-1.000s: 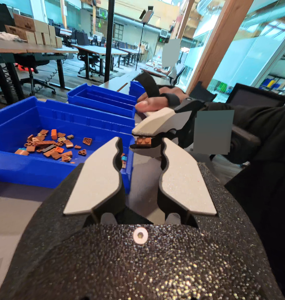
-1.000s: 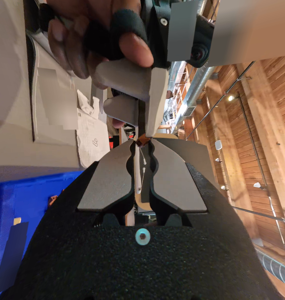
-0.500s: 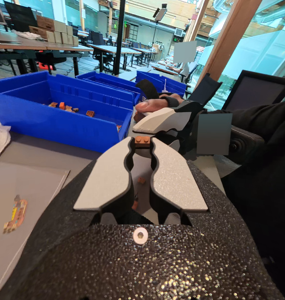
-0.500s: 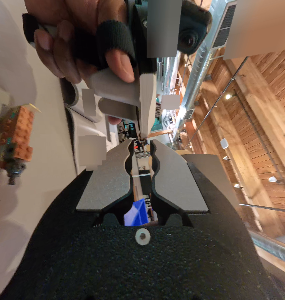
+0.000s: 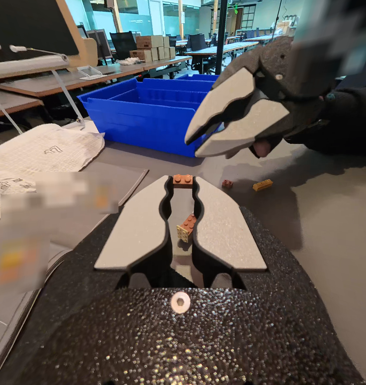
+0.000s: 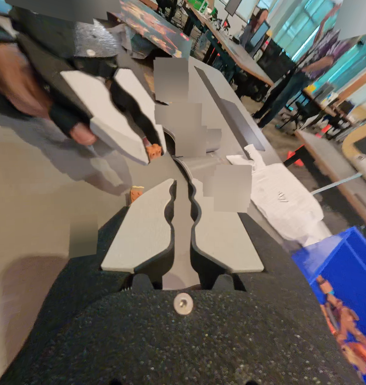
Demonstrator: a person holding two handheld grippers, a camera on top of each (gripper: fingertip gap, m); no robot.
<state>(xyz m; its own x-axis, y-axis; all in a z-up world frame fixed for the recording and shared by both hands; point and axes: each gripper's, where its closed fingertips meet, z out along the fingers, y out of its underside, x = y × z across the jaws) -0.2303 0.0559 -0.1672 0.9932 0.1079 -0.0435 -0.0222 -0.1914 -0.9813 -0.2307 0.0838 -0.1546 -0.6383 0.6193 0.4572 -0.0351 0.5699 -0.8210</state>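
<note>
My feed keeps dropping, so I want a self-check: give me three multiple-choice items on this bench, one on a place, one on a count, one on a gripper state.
1. Where is the blue plastic bin?
A. beyond the left gripper's tips
B. on the floor
C. on the white paper towel

2. How many loose pieces lie on the grey table to the right of the left gripper's tips?
A. none
B. two
C. five

3. The left gripper is:
A. wide open, bare
B. closed on a small brown two-stud brick
C. holding paper

Key: 1 A, the bin stands behind the tips. 2 B, a dark red piece and a yellow one. 3 B, both fingertips press the brick.
</note>
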